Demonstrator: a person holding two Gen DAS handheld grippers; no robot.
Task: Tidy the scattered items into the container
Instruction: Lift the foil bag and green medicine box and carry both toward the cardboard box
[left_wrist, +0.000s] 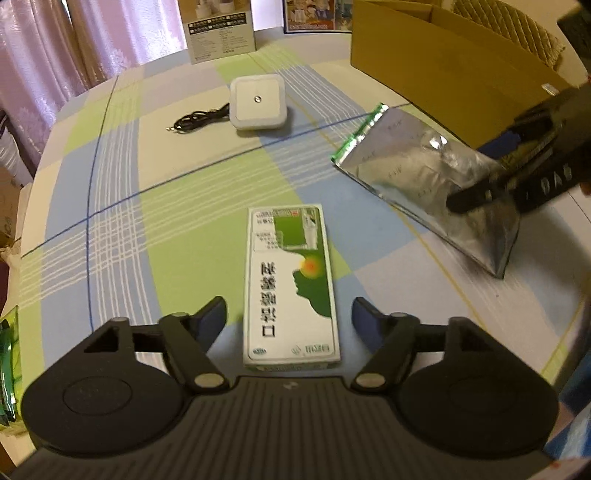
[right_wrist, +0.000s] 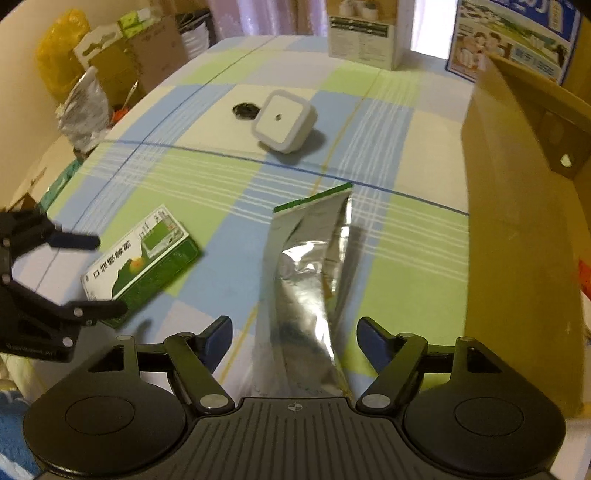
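Left claw (left_wrist: 289, 314) stands open, its fingers either side of the near end of a white-and-green rectangular carton (left_wrist: 291, 284) lying flat on the checked-cloth worktop (left_wrist: 177, 206); no contact visible. Right claw (right_wrist: 294, 332) likewise open, straddling a crinkled silver foil pouch with a green top edge (right_wrist: 306, 273), which lies on the cloth just beside the brown cardboard box (right_wrist: 517, 240). Farther back on the worktop: a white square plastic device (left_wrist: 258, 101) touching a coiled black cable (left_wrist: 199, 119).
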